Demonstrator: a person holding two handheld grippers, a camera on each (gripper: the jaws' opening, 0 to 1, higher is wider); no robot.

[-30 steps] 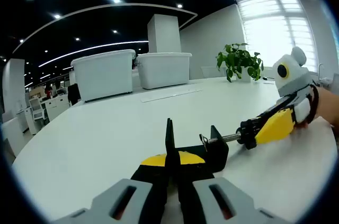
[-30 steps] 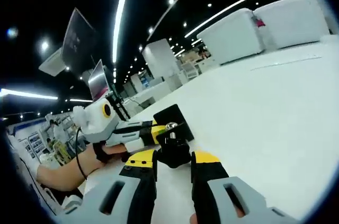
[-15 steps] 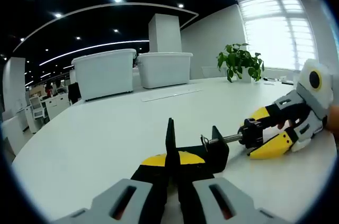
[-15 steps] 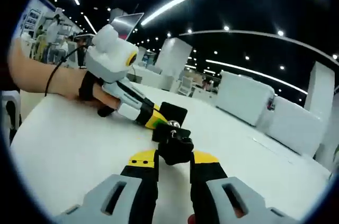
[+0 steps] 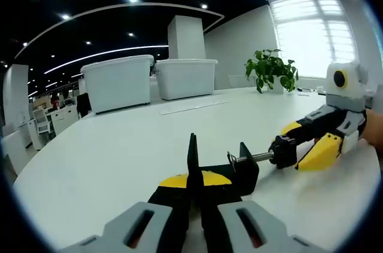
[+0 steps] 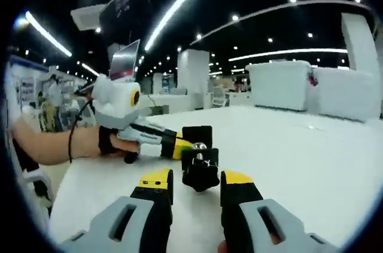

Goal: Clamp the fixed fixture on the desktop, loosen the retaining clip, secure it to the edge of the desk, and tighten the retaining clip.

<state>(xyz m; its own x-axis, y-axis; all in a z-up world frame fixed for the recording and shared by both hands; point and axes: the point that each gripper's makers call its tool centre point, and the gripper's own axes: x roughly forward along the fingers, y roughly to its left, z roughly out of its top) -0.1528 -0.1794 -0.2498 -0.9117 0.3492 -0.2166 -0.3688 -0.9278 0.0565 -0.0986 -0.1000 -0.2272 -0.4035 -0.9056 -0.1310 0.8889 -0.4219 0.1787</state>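
Left gripper (image 5: pixel 192 188) clenched on black clamp (image 5: pixel 220 172) at lower centre; right gripper (image 6: pixel 194 180) grasping its screw knob (image 6: pixel 201 174), white table (image 5: pixel 119 151).

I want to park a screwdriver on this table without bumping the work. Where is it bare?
Bare white table runs from the clamp to the two white bins, and from the clamp toward the potted plant. It is crowded at the clamp, where the left gripper and right gripper meet.

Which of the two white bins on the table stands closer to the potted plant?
In the left gripper view, the right-hand white bin is closer to the potted plant. The other bin stands to its left, farther from the plant.
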